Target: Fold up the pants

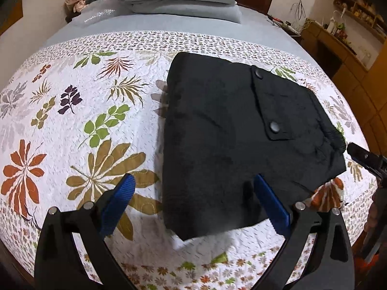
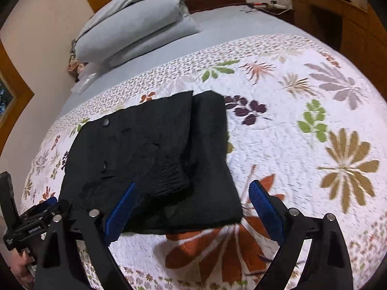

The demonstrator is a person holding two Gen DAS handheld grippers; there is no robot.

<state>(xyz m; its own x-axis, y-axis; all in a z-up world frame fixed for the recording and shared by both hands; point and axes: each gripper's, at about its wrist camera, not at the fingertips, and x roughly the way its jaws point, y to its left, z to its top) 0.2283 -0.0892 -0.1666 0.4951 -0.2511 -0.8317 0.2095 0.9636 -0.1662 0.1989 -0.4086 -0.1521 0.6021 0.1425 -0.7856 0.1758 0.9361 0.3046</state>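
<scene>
Both tools, left tool (image 1: 193, 193) and right tool (image 2: 192, 200), stand with jaws wide apart, gripping nothing, over the near edge of the folded black pants (image 1: 217, 125) lying on the floral bedspread (image 1: 72, 120).

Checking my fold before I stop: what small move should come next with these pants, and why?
Probably draw both claws back and leave them. The pants lie as a compact black stack on the quilt, and both the left claw and right claw are open, gripping nothing.

Black tongs (image 1: 194, 203) with ribbed blue pads (image 2: 267, 213) and silver screws.
</scene>
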